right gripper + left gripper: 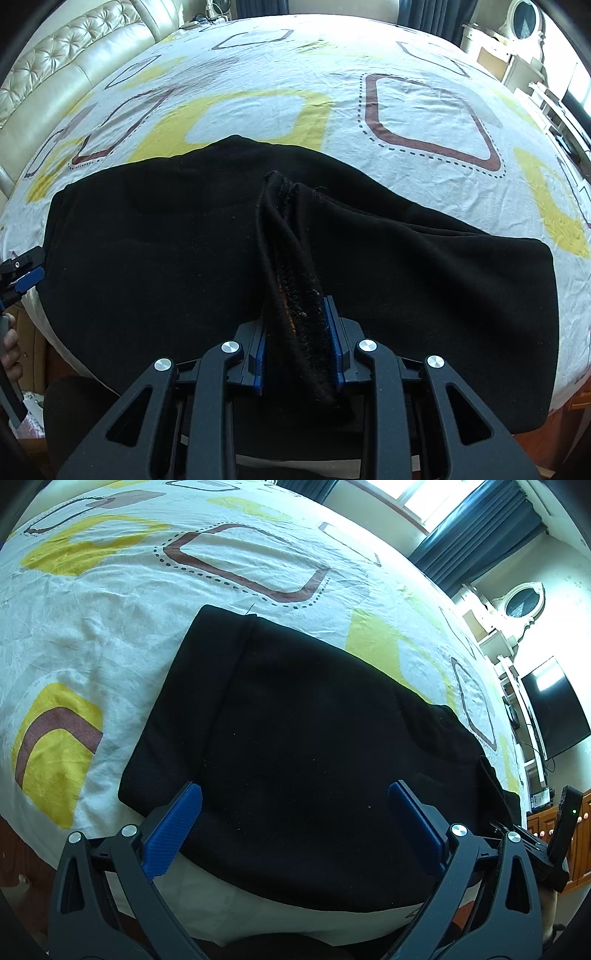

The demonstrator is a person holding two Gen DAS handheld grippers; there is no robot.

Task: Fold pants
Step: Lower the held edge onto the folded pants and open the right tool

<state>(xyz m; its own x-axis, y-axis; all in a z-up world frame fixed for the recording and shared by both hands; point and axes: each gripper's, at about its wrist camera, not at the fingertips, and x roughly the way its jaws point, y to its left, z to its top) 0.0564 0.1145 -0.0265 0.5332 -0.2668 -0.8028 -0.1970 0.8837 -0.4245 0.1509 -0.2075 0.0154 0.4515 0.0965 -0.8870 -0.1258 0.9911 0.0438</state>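
Blue-padded fingers of the right gripper (298, 354) clamp narrowly on a bunched ridge of the black pants (184, 258); that ridge rises toward 12 o'clock and hides the inner pad faces. One pair of pants lies flat on the patterned bedsheet (424, 107), its near edge cut off below the frame. At 9 o'clock, the left gripper (295, 812) is only partly visible. In its own view, its two fingers stand wide apart over the pants, holding nothing.
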